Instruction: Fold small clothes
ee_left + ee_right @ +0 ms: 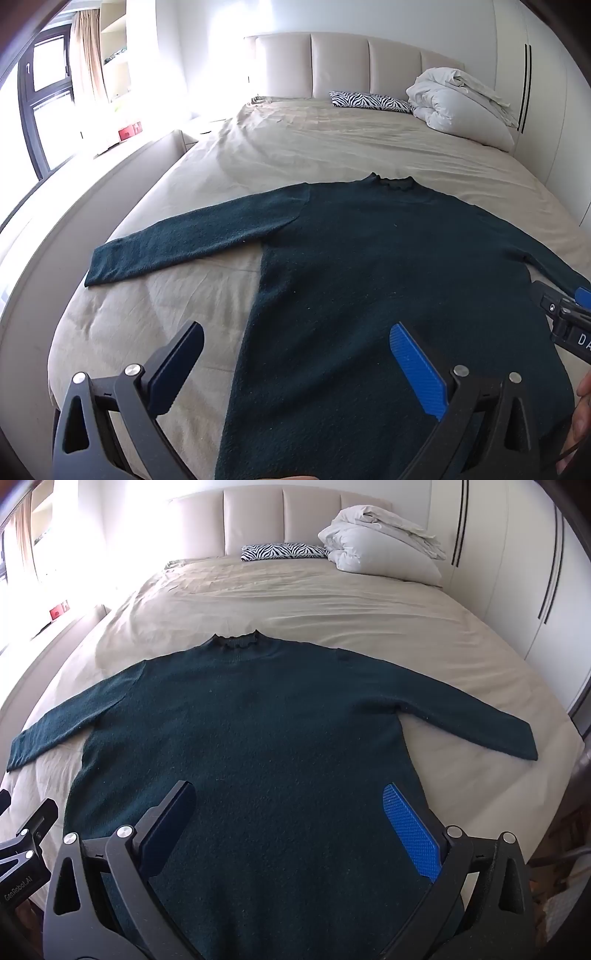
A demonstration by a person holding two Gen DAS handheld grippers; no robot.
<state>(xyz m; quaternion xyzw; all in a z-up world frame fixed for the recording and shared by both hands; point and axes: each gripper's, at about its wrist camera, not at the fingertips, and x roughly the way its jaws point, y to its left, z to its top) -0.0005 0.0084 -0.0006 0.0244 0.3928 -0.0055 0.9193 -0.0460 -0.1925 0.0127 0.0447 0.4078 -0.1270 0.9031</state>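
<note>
A dark green long-sleeved sweater (388, 266) lies flat on the beige bed sheet (332, 140), collar away from me, both sleeves spread out; it also shows in the right wrist view (258, 720). My left gripper (295, 332) is open and empty above the sweater's lower left edge. My right gripper (288, 794) is open and empty above the sweater's lower body. The right gripper's body shows at the right edge of the left wrist view (565, 321). The left gripper's body shows at the lower left of the right wrist view (26, 845).
A zebra-print pillow (280, 551) and a folded white duvet (380, 550) lie at the padded headboard (280, 517). White wardrobe doors (498, 572) run along the right. A window (44, 103) and low ledge are to the left of the bed.
</note>
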